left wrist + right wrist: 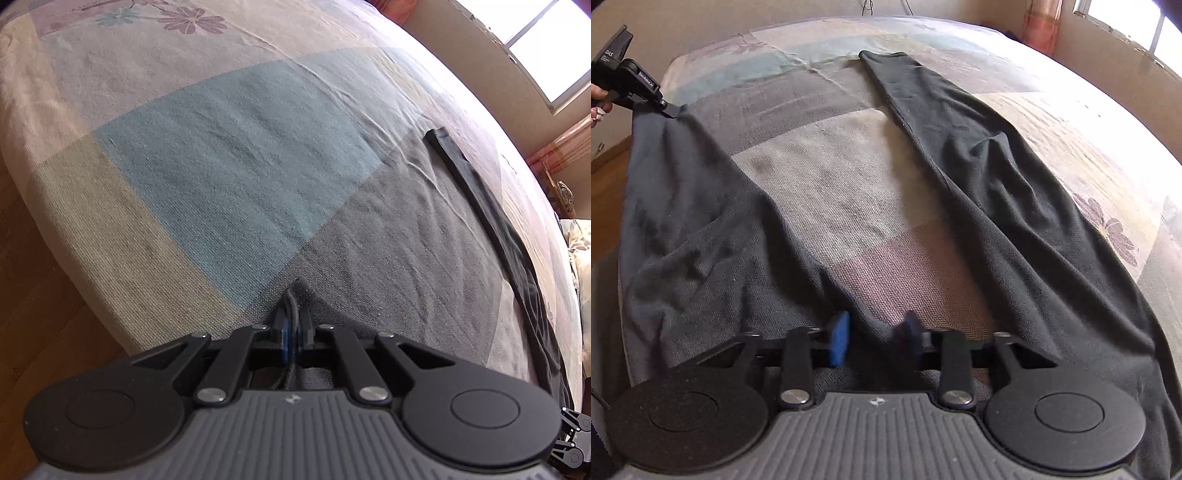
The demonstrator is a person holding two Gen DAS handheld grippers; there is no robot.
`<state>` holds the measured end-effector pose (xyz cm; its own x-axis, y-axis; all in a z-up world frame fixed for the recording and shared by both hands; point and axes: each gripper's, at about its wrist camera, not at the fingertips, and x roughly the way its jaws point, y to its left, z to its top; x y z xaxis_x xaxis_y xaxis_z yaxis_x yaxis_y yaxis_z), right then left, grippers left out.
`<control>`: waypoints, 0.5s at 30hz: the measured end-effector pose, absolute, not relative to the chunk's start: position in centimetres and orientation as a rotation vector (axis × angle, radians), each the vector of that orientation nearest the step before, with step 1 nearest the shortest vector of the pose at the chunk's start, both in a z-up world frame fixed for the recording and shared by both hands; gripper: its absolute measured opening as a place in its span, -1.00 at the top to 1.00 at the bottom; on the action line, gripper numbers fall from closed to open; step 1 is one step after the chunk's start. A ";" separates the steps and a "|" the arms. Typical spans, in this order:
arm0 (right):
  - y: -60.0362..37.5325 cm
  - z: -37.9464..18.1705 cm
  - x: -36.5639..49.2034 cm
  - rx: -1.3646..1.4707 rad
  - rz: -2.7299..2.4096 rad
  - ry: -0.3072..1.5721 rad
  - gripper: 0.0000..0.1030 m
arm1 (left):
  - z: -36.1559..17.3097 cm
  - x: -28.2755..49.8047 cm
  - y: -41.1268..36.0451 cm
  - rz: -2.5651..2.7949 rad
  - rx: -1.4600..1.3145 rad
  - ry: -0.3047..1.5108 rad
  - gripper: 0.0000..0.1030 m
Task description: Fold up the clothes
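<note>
Dark trousers [979,177] lie spread across the patchwork bedspread [849,192], legs fanning toward upper frame. Left gripper [670,110], at upper left, is clenched on one leg's hem. Right gripper [875,339], bottom centre, stands parted in the picture, crotch fabric between its blue pads [839,341].

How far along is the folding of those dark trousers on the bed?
Barely started. Done: the dark trousers lie spread on the bed, legs apart. In hand: the left tongs are shut on one leg's hem; the right tongs straddle cloth where the legs join, jaws apart. Left: every fold, as no layer is doubled yet.
</note>
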<state>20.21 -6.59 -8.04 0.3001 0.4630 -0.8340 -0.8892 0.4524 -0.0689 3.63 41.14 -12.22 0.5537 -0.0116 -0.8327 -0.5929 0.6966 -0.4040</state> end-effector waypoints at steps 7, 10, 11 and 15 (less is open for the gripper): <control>-6.3 -7.6 21.3 -0.494 0.789 0.795 0.94 | -9.6 4.0 41.0 0.389 -0.657 0.859 0.93; -7.0 -6.7 21.5 -0.414 0.778 0.807 0.74 | -8.4 3.7 41.0 0.450 -0.556 0.866 0.93; -7.5 -6.0 21.2 -0.374 0.795 0.794 0.71 | -8.0 3.4 41.0 0.458 -0.540 0.859 0.93; -8.0 -4.0 19.6 -0.347 0.811 0.753 0.45 | -6.9 2.1 40.6 0.413 -0.540 0.828 0.93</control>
<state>19.57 -8.03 -3.99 0.4532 0.5247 -0.7206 -0.7577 0.6526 -0.0013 2.12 40.61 -6.86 0.6115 0.1355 -0.7795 -0.5415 0.7901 -0.2874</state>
